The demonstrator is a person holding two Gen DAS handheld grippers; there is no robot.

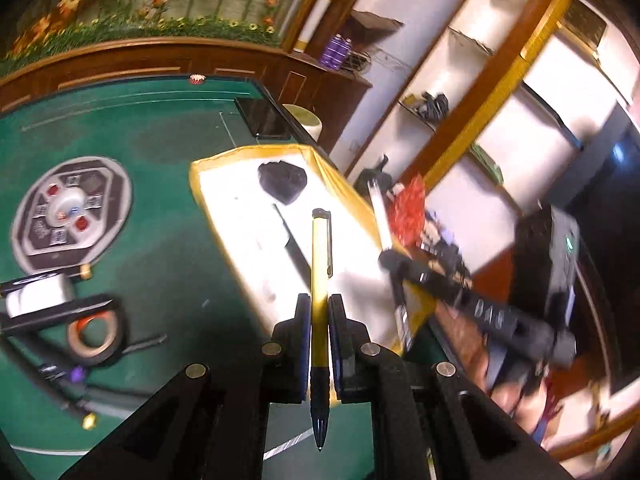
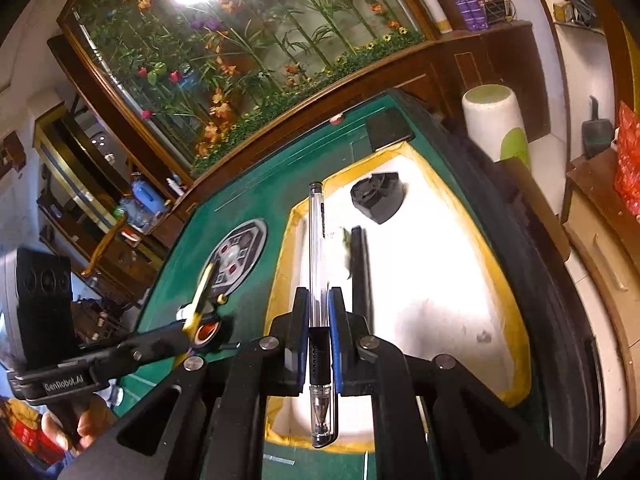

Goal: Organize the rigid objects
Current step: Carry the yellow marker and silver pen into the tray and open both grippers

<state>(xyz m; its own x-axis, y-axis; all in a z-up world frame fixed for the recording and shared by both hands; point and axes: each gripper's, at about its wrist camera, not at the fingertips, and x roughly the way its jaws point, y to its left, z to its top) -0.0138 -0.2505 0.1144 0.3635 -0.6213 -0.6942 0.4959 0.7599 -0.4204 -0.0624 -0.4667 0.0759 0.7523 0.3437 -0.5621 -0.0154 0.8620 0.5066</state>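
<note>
Warm overhead glare, blurred fisheye edges

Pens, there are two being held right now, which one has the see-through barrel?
The clear pen clamped in the right gripper. The left gripper holds a yellow pen with an opaque barrel.

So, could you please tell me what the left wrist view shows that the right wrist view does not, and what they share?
Only the left wrist view shows the left gripper shut on a yellow pen from close up, and a white tape roll near the left edge of the picture.

Only the right wrist view shows the right gripper shut on a clear pen, a white cylinder beyond the table, and a hand holding the left gripper.

Both show the green table, the yellow-edged white tray and the black object in it.
</note>
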